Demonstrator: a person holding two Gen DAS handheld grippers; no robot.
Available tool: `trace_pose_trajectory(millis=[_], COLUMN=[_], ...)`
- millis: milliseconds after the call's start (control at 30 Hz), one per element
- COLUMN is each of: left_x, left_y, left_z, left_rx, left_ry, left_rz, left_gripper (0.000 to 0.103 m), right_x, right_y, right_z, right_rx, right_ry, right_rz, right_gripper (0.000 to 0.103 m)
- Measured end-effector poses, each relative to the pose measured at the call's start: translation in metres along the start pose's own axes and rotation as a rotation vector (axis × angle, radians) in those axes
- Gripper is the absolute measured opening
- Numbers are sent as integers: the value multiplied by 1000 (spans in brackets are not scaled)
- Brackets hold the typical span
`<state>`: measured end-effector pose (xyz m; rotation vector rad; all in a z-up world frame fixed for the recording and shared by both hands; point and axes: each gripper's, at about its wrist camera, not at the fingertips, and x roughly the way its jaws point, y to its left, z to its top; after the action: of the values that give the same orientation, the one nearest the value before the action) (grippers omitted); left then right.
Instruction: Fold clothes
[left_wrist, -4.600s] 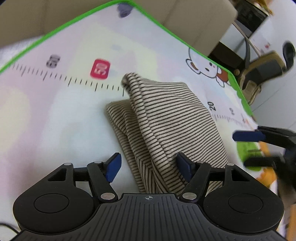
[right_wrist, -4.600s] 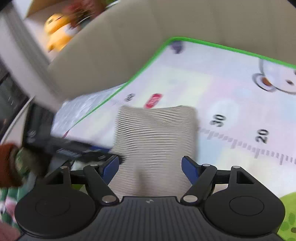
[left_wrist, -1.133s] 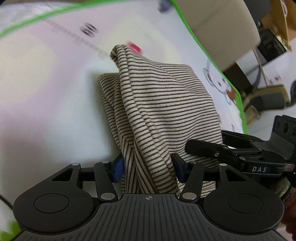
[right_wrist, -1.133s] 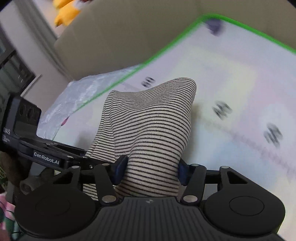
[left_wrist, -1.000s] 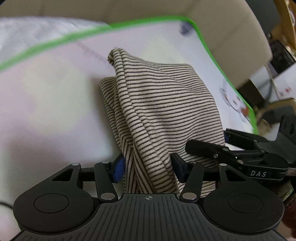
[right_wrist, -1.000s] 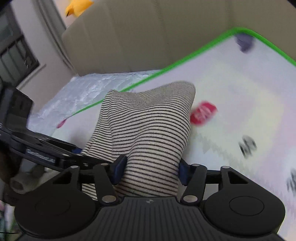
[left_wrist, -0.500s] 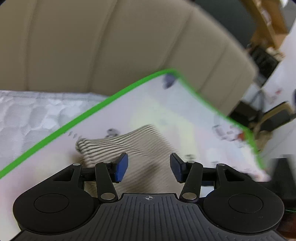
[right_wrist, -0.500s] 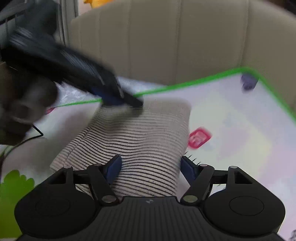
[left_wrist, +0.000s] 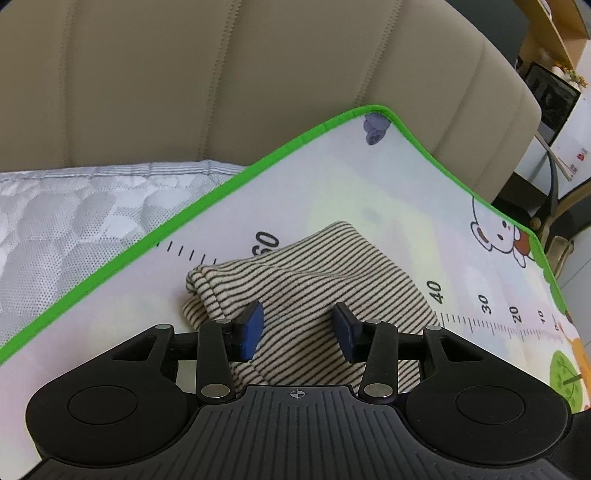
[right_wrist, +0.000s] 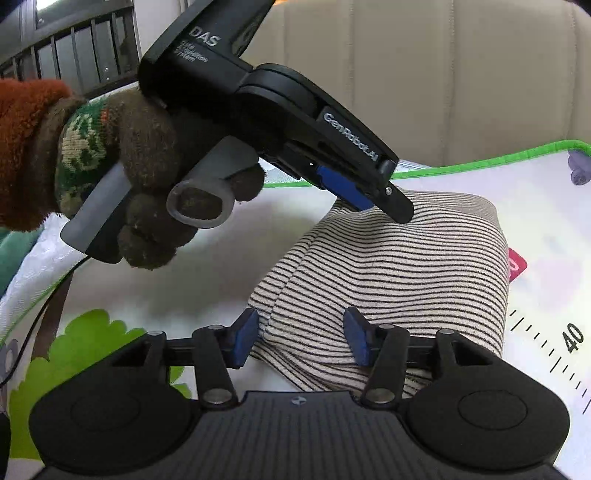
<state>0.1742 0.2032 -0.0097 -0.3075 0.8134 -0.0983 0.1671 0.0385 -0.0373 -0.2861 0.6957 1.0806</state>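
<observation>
A folded cream garment with thin black stripes (left_wrist: 317, 273) lies flat on a play mat with a green border (left_wrist: 332, 177). My left gripper (left_wrist: 298, 330) hovers over its near part. Its jaws are closing, with a gap between the blue pads (left_wrist: 251, 328) and no cloth pinched. In the right wrist view the same garment (right_wrist: 406, 266) lies ahead of my right gripper (right_wrist: 301, 339). Those jaws are also closing, and nothing is gripped between them. The left gripper (right_wrist: 388, 203), held by a gloved hand (right_wrist: 147, 155), points down at the garment's far edge.
A beige padded backrest (left_wrist: 221, 74) rises behind the mat (right_wrist: 546, 192). Grey quilted bedding (left_wrist: 74, 214) lies past the mat's left border. Dark furniture and a shelf (left_wrist: 554, 92) stand at the far right. A thin cable (right_wrist: 44, 314) hangs below the gloved hand.
A second ago both grippers were shut on the raised striped fold. They have let go and drawn back, and the garment now lies flat.
</observation>
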Motion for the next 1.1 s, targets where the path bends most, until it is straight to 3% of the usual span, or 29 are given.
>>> trace_pose_trajectory(millis=[300, 400, 467, 533, 633, 667, 767, 833, 933, 1100], left_x=[1, -2, -11, -32, -63, -73, -99, -111, -111, -95], left_y=[-4, -8, -14, -25, -41, -48, -72, -84, -93, -115], left_z=[1, -1, -6, -25, -55, -72, -141, -187, -239, -246], left_rx=[-7, -9, -28, -31, -34, -17, 1, -17, -90, 18], left_ry=[4, -4, -21, -49, -92, -106, -141, -148, -98, -71], left_rz=[20, 48, 83, 104, 136, 147, 208, 248, 311, 440], left_gripper=[48, 50, 52, 56, 76, 83, 97, 99, 103, 103], right_x=[-3, -15, -32, -51, -77, -85, -108, -125, -139, -146], right_y=[15, 21, 19, 11, 10, 11, 11, 15, 28, 38], right_z=[-2, -6, -13, -28, -62, -74, -111, -135, -161, -178], right_rx=[-30, -41, -11, 52, 128, 154, 270, 352, 371, 387], right_ry=[12, 11, 18, 43, 72, 74, 53, 30, -11, -30], right_rz=[-19, -25, -7, 0, -39, -64, -157, -220, -352, -482], right_gripper=[65, 66, 73, 82, 89, 95, 99, 102, 103, 103])
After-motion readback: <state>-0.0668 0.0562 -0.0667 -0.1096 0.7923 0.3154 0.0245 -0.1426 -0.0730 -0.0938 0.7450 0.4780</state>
